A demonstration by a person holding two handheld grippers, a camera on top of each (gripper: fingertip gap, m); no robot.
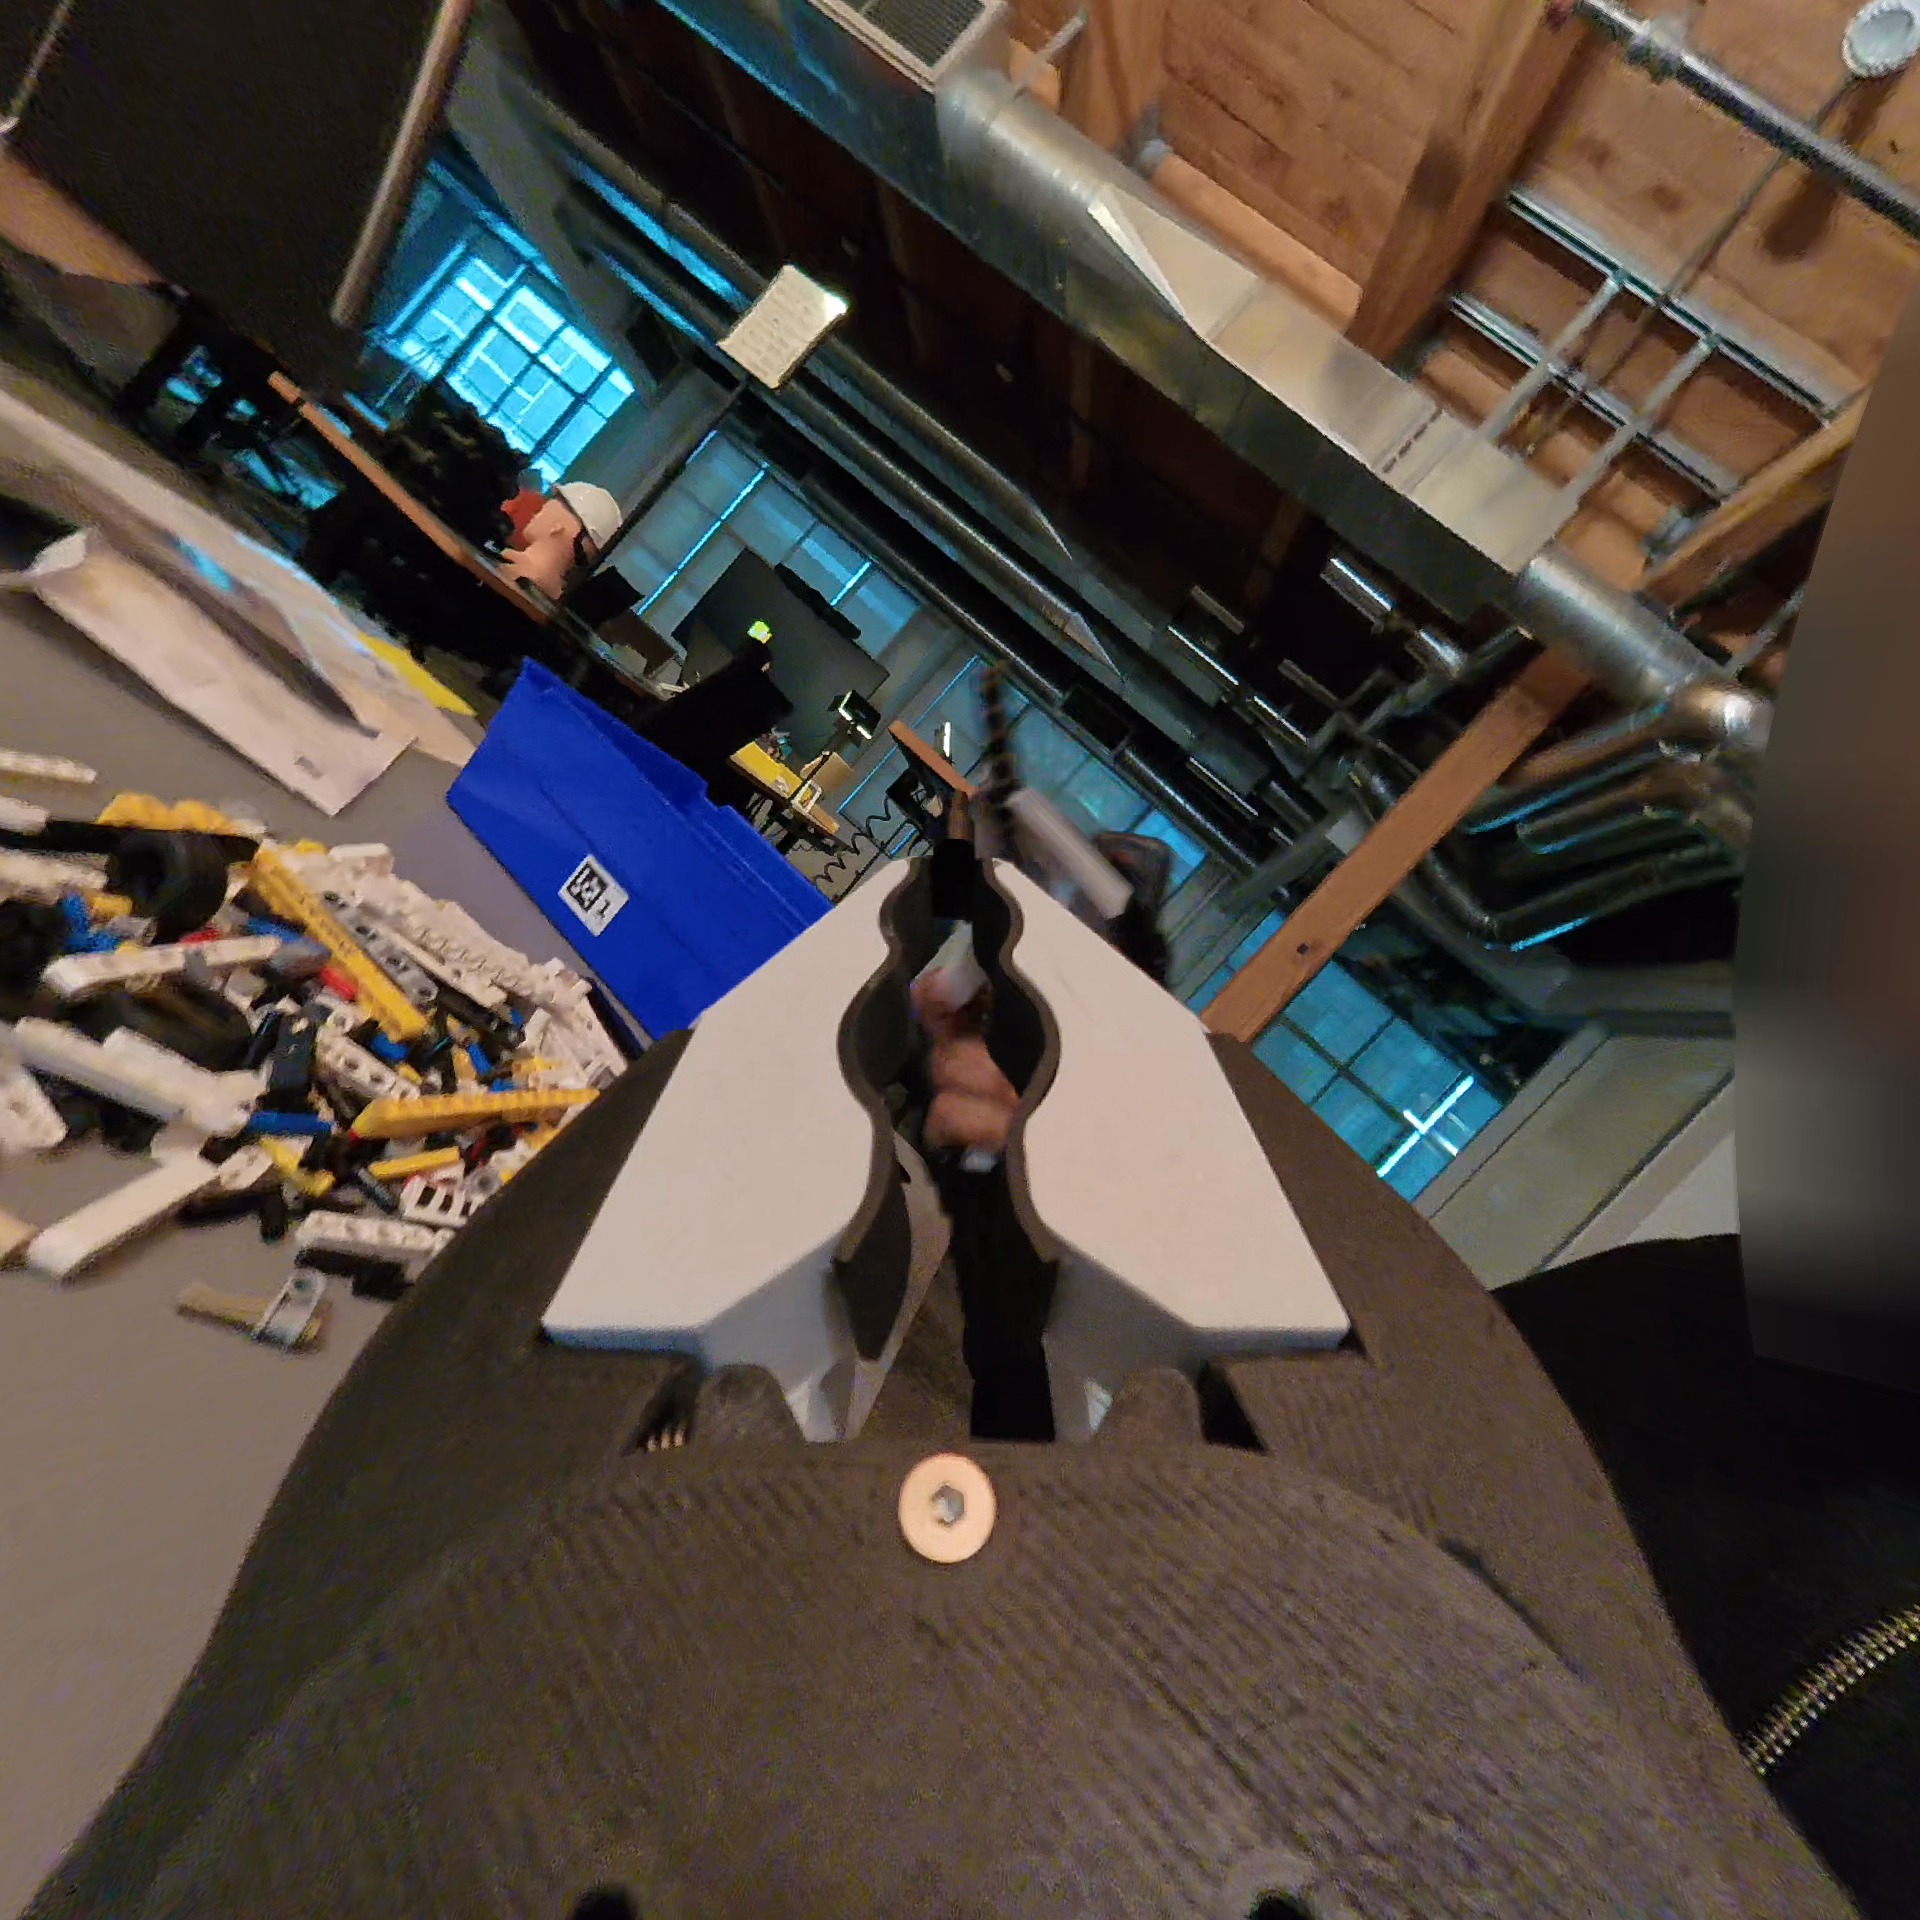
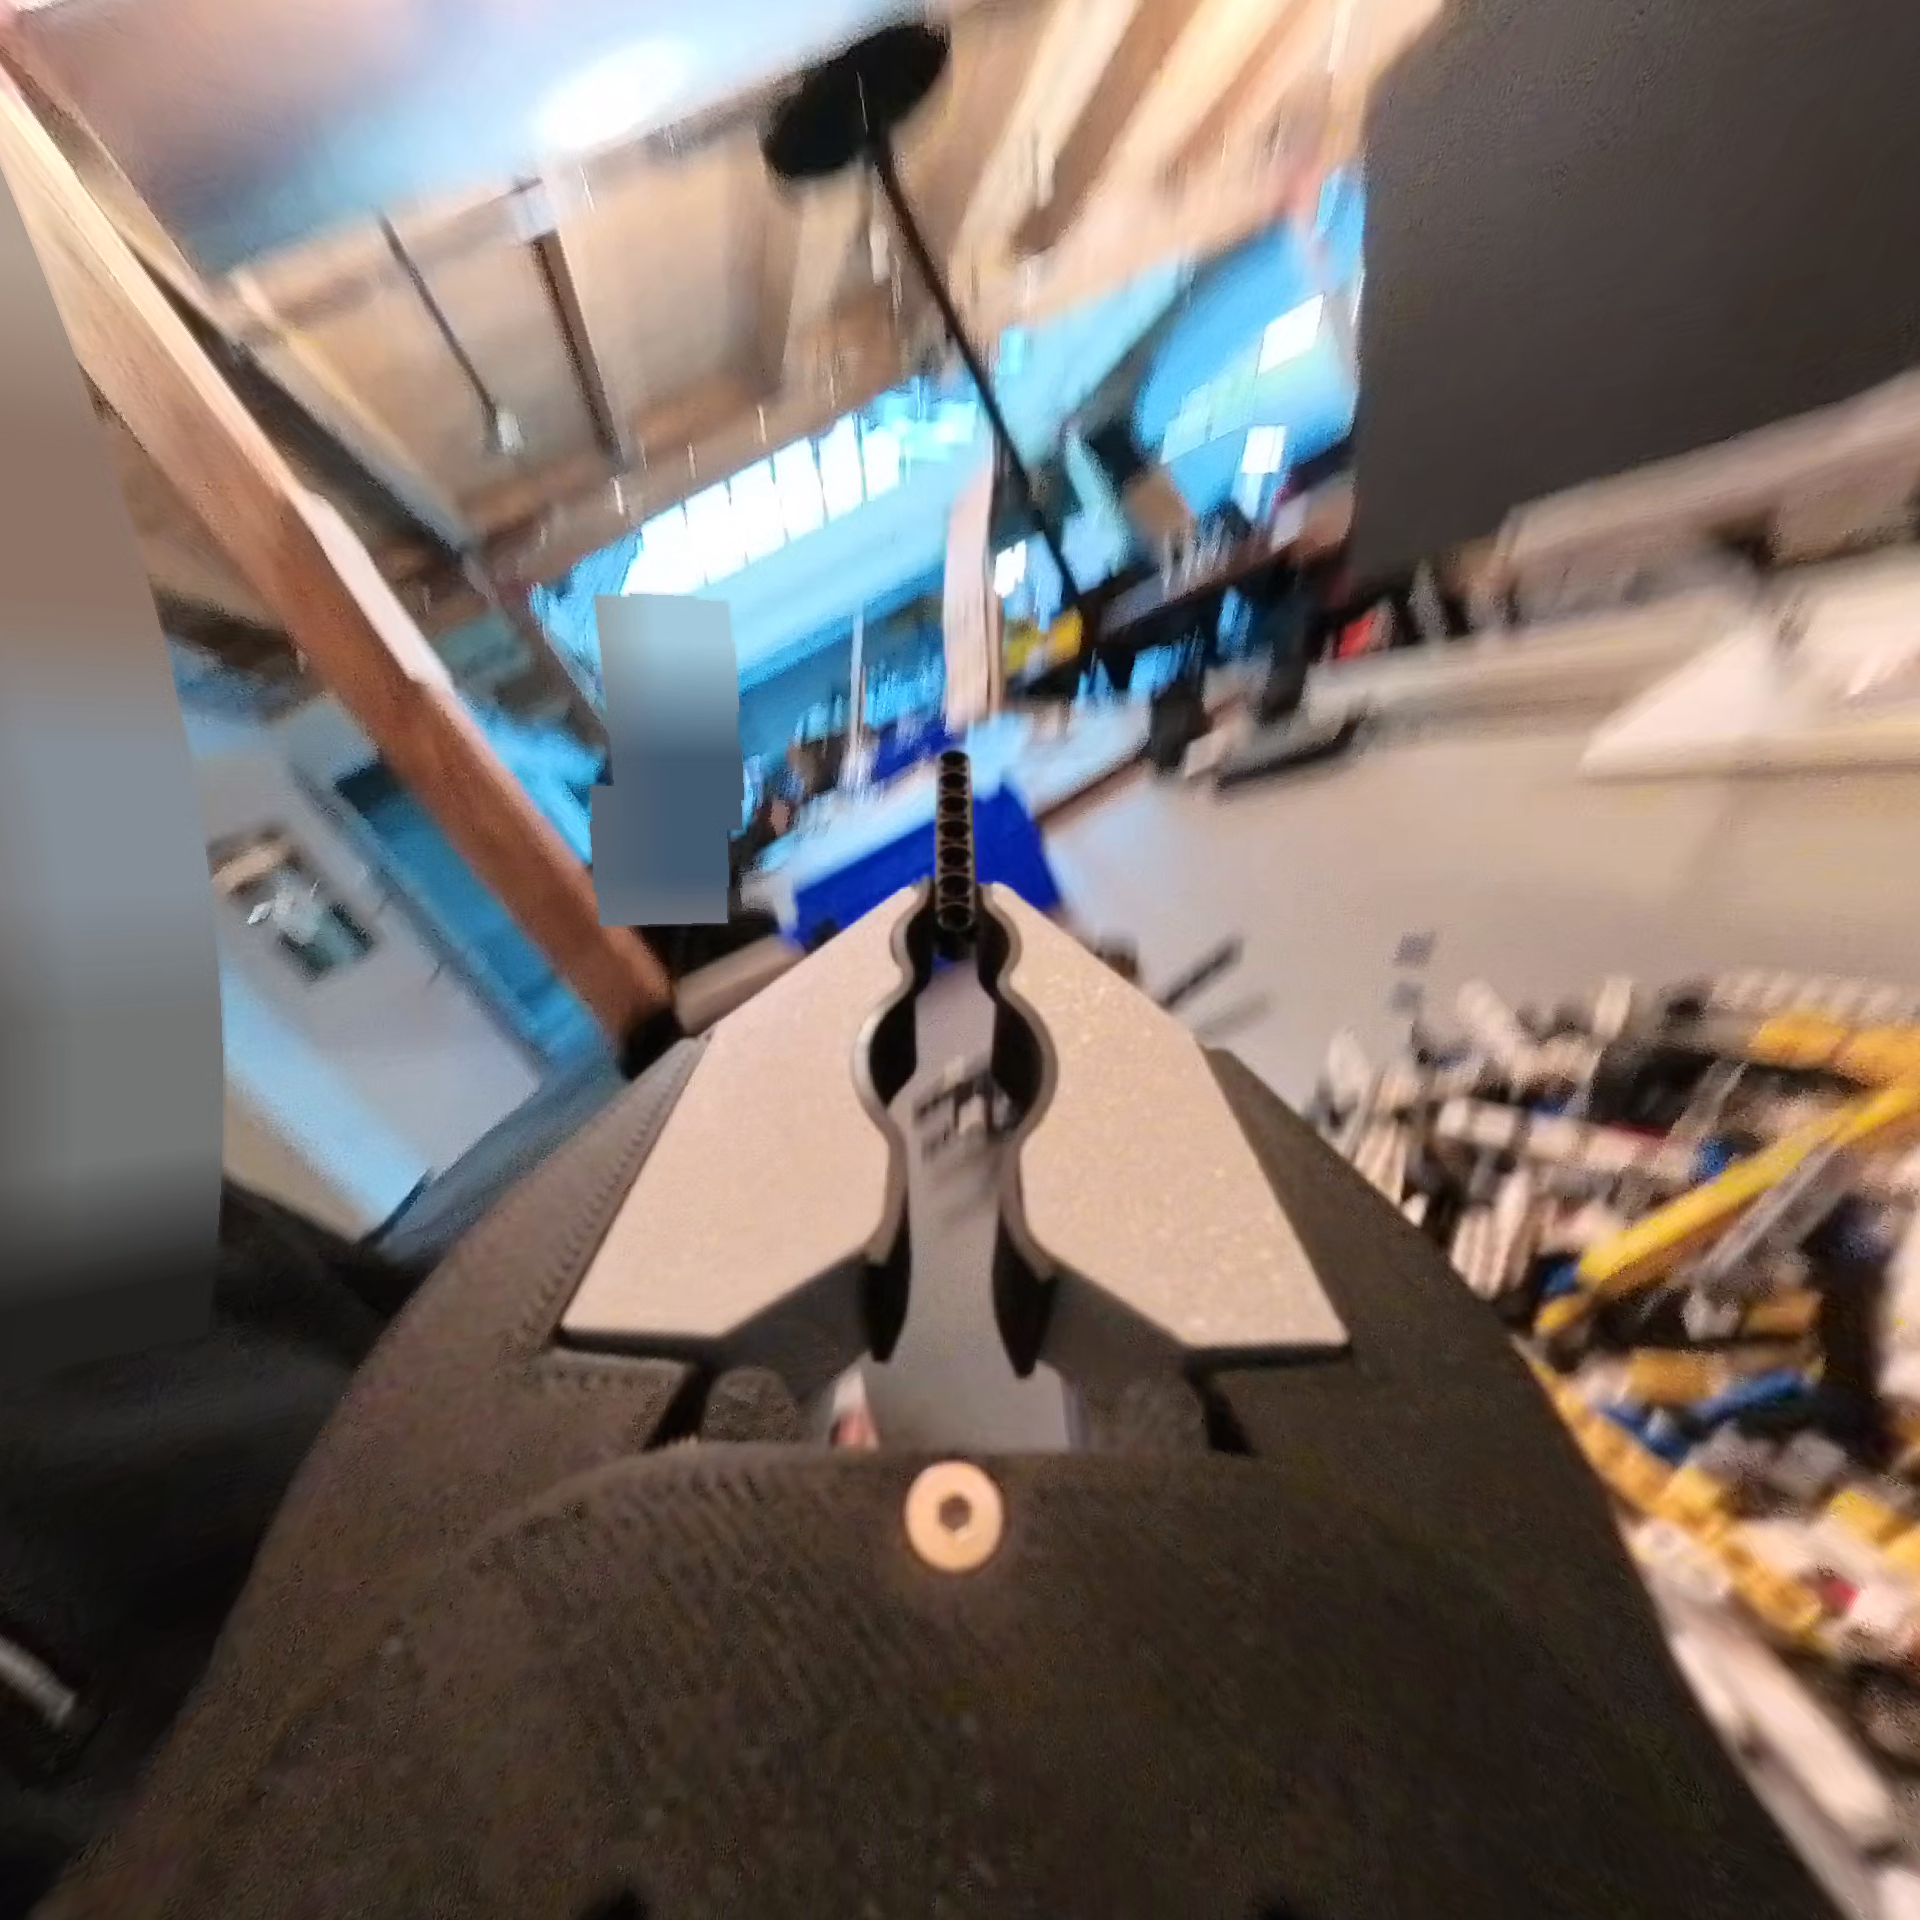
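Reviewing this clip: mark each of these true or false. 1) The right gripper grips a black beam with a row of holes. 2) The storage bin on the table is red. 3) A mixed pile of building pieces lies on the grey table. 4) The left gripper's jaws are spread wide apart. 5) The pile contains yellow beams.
1) True: the right gripper pinches a black holed beam at its fingertips.
2) False: the bin is blue.
3) True: the pile of pieces lies on the grey table.
4) False: the left gripper is nearly closed, with a small dark piece at its tips.
5) True: yellow beams show in it.
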